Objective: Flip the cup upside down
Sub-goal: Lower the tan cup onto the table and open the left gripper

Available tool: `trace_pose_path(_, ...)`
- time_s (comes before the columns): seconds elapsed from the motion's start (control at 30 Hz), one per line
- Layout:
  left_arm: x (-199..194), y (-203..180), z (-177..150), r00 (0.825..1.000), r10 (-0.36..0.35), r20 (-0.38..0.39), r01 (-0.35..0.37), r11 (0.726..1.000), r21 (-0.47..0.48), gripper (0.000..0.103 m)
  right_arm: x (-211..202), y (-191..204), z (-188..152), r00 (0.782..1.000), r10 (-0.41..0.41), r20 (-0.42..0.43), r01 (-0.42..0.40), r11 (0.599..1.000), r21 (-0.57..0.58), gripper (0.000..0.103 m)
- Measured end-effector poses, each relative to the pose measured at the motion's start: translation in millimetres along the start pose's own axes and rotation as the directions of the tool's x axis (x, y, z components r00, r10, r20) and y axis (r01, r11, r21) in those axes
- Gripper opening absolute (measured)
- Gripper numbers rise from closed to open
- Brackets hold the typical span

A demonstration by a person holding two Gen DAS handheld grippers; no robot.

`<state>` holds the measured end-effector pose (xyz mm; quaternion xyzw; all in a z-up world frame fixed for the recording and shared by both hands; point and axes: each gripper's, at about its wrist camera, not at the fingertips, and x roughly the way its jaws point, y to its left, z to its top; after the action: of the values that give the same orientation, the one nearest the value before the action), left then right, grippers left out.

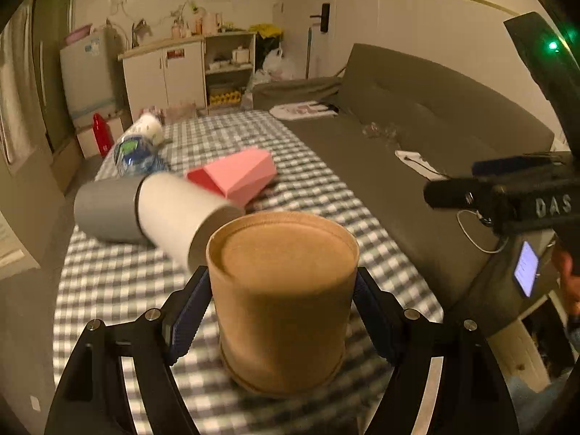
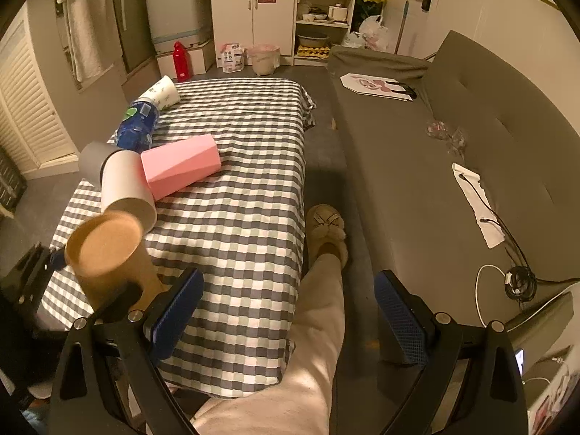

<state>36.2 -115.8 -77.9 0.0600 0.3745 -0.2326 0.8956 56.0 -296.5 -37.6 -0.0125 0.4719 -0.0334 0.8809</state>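
Observation:
A brown paper cup [image 1: 281, 301] stands upside down, base up, on the checkered table [image 1: 119, 290]. My left gripper [image 1: 281, 317] has its fingers on both sides of the cup with small gaps, so it is open. In the right wrist view the cup [image 2: 108, 257] is at the near left of the table, with the left gripper's finger [image 2: 56, 259] beside it. My right gripper [image 2: 290, 311] is open and empty, off the table's right edge above the person's leg. It also shows at the right of the left wrist view [image 1: 449, 194].
A white and grey tube [image 1: 156, 210], a pink box [image 1: 235, 174], a blue bottle [image 1: 134, 154] and a white cup [image 1: 148, 128] lie on the table's left side. A grey sofa [image 2: 471, 152] runs along the right. The person's leg and slipper [image 2: 326, 232] are between table and sofa.

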Motion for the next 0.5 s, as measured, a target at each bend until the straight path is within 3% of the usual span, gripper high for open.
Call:
trace_pose_path(0.23, -17.3, 1.8, -10.6, 1.000, 0.011, -0.029, -0.012, 0.999, -0.040, 0.083, -11.6, 12.5, -0.6, 0.999, 0.039, 0.038, -0.039, 0.999, -0.002, 0.096)
trace_pose_path(0.5, -48.9, 4.4, -4.5, 0.998, 0.019, 0.059, -0.015, 0.998, -0.061, 0.089, -45.4, 21.8, -5.8, 0.984, 0.069, 0.165, -0.073, 0.997, 0.022, 0.096)
